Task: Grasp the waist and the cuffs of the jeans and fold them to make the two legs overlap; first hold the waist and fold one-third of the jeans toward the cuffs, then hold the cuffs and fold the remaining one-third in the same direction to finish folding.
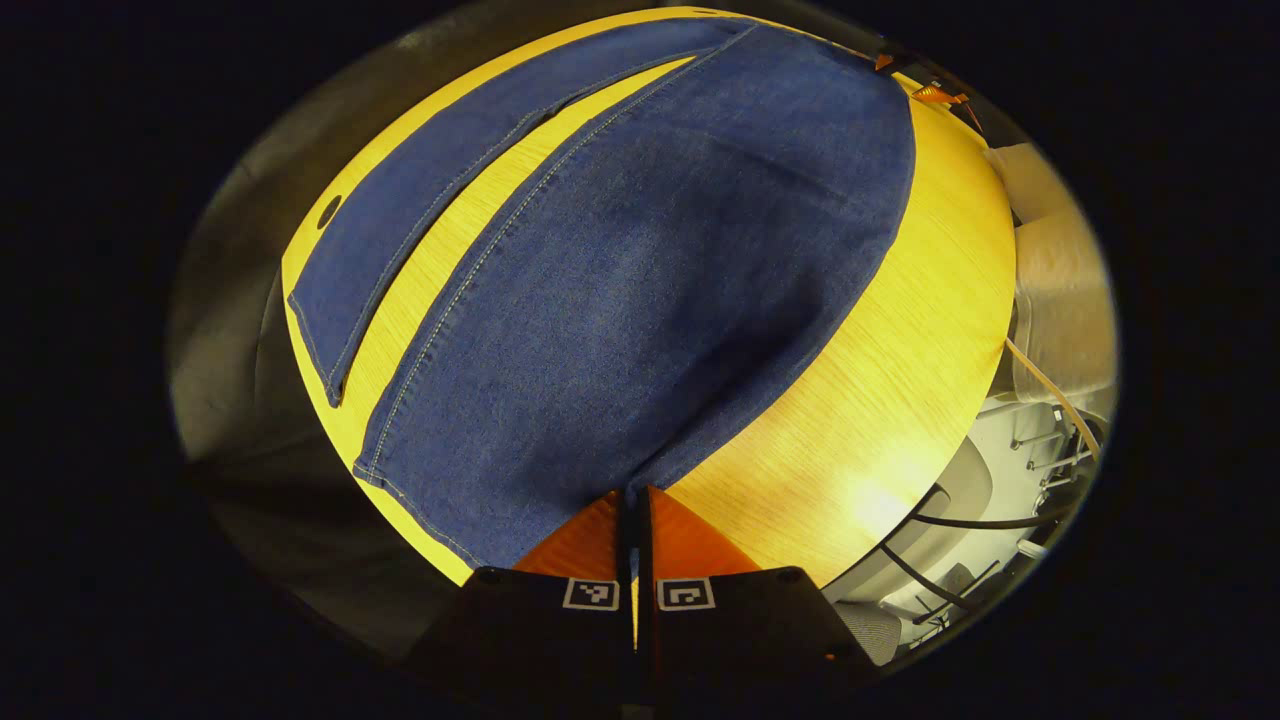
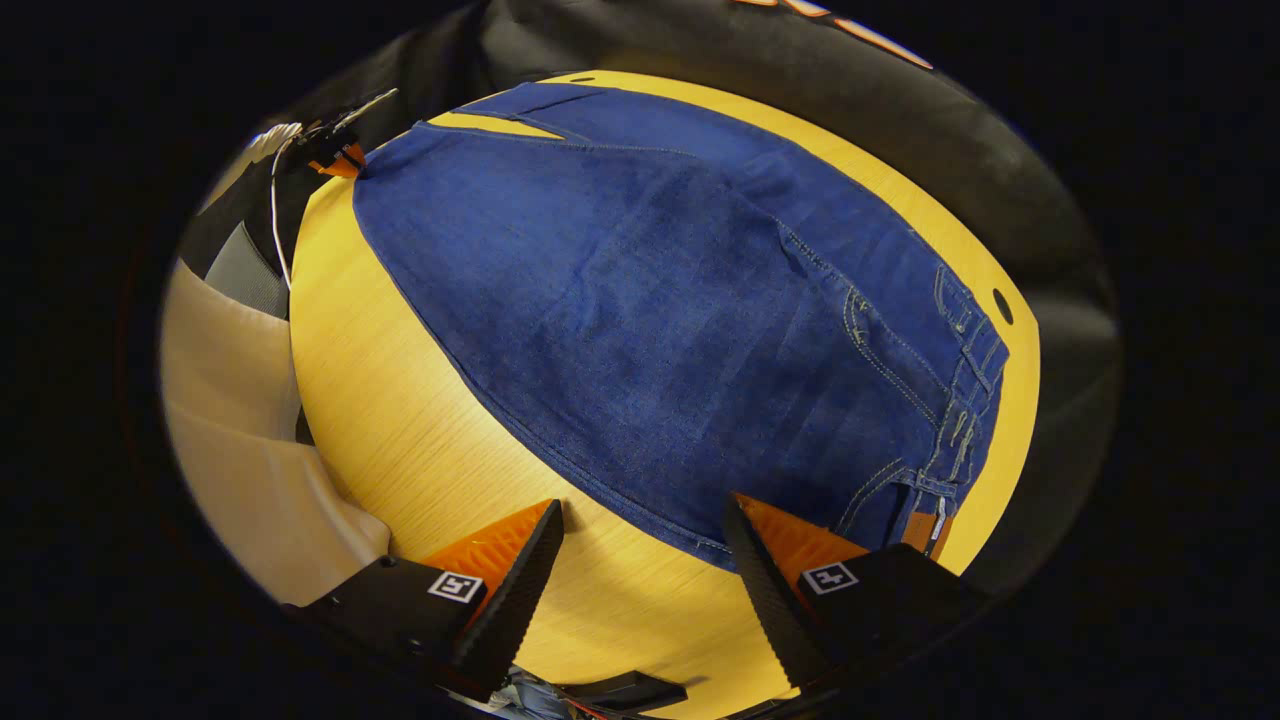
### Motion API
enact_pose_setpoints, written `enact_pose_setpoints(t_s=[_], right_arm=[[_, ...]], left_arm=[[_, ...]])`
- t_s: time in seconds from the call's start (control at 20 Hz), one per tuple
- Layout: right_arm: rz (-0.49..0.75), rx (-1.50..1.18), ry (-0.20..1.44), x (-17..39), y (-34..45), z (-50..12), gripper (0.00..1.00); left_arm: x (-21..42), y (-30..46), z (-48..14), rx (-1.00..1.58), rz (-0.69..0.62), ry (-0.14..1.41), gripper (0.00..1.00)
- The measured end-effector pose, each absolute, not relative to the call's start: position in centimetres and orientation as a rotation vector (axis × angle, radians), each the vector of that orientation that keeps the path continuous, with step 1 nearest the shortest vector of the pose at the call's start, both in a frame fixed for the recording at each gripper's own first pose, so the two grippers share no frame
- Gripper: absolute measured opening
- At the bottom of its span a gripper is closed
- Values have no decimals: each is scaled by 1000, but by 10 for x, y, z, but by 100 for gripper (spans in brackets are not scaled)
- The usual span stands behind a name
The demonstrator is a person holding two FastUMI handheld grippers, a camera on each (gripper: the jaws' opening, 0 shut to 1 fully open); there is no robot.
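Note:
Blue jeans (image 1: pixel 640 280) lie flat on the yellow wooden table (image 1: pixel 900 380), the two legs side by side with a strip of table between them. My left gripper (image 1: pixel 630 492) is shut, its tips pinching the near leg's cuff edge; in the right gripper view it shows far off as the left gripper (image 2: pixel 335 150) at that cuff corner. The jeans (image 2: pixel 640 300) reach to the waistband (image 2: pixel 960 400) with belt loops at the right. My right gripper (image 2: pixel 642 515) stands open at the jeans' near edge by the waist, one finger over the denim, nothing between them.
A person in light clothing (image 2: pixel 230 400) stands at the table's near side, also seen as light clothing (image 1: pixel 1060 290). A small round hole (image 2: pixel 1002 305) marks the tabletop near the waistband. A chair base (image 1: pixel 960 560) sits below the table edge.

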State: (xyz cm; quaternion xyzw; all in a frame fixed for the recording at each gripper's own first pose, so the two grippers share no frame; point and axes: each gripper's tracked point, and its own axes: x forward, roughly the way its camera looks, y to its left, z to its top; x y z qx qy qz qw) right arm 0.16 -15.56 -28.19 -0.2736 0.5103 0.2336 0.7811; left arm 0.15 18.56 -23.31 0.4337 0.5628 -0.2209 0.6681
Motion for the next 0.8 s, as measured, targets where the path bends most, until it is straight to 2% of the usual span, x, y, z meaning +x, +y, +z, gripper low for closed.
enact_pose_setpoints(t_s=[0.25, 0.3, 0.4, 0.5, 0.65, 0.8], right_arm=[[481, -593, 1136, 2, -157, -282, 100], [479, -592, 1137, 3, -157, -283, 96], [473, -590, 1143, 3, -157, -283, 100], [456, -580, 1141, 7, -156, -279, 87], [483, -598, 1102, 23, -152, -275, 52], [447, -585, 1048, 30, -153, -273, 17]], left_arm=[[2, 185, -233, 979, -511, 1267, 0], [3, 185, -234, 978, -507, 1264, 0], [3, 186, -234, 981, -499, 1258, 0], [3, 185, -234, 982, -491, 1256, 0], [5, 185, -235, 971, -481, 1256, 0], [5, 187, -234, 968, -473, 1260, 0]])
